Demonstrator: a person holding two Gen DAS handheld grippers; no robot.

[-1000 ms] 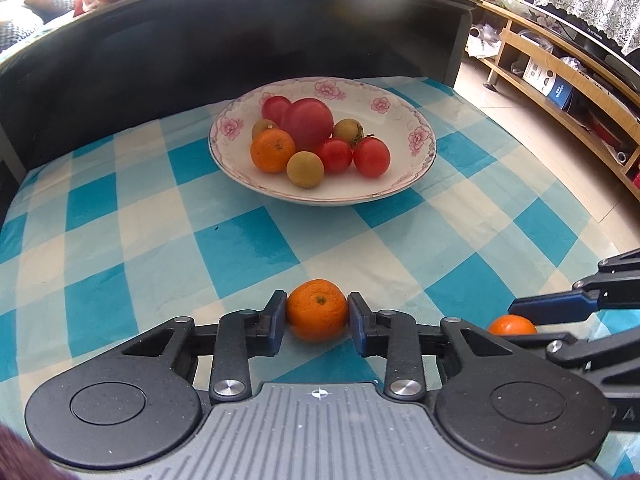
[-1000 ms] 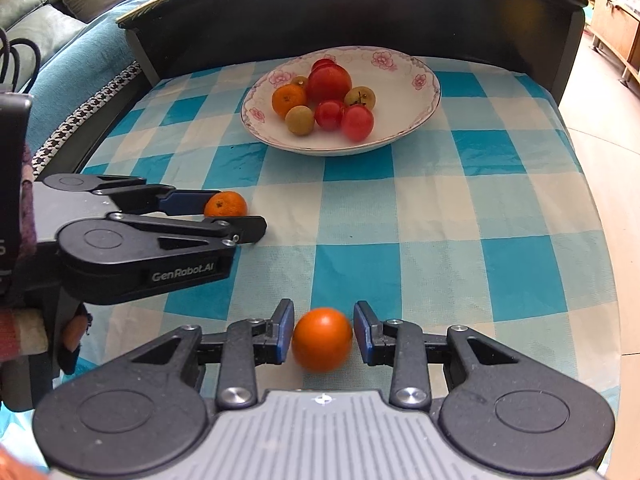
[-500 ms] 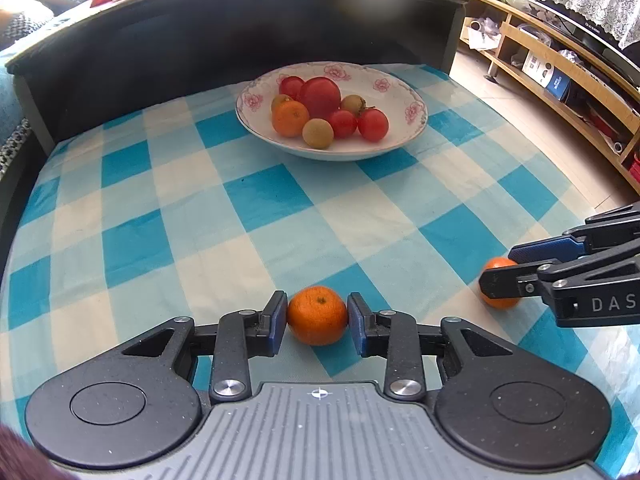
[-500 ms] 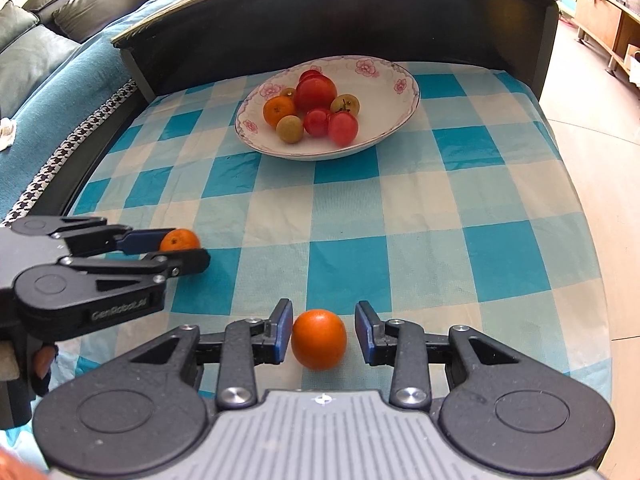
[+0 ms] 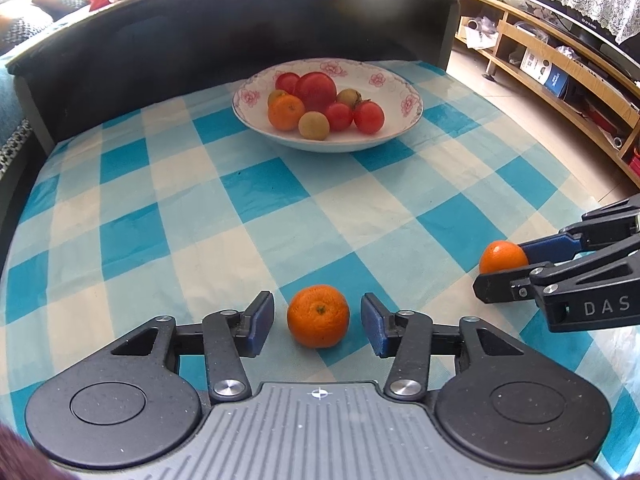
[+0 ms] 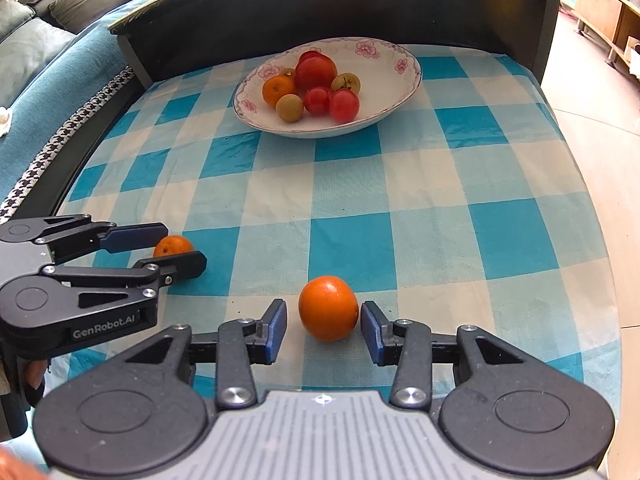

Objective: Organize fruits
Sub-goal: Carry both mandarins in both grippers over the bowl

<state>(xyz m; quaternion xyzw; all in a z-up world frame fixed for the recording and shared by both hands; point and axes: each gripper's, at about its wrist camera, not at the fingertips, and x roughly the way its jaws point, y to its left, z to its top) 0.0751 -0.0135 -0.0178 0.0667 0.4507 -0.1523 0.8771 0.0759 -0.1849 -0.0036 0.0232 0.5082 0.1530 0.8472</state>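
A dimpled tangerine (image 5: 318, 316) lies on the blue-and-white checked cloth between the pads of my left gripper (image 5: 318, 322). Its jaws are opening, with a gap on each side of the fruit. A smoother orange (image 6: 328, 314) lies on the cloth between the pads of my right gripper (image 6: 323, 332). Those jaws are opening too and do not press on it. Each gripper shows in the other's view: the right gripper (image 5: 516, 268) at the right edge, the left gripper (image 6: 168, 248) at the left edge. The flowered white bowl (image 5: 388, 136) stands at the far middle, holding tomatoes, a tangerine and small yellowish fruits.
A tall black board (image 5: 240, 40) curves behind the bowl (image 6: 384, 80). A teal sofa (image 6: 48, 92) lies off the table's left side. Wooden shelves (image 5: 560, 68) and bare floor (image 6: 592, 92) lie past its right edge.
Both grippers drew back from the bowl, each shut on its fruit. Their pads have since parted and both fruits now lie loose on the cloth.
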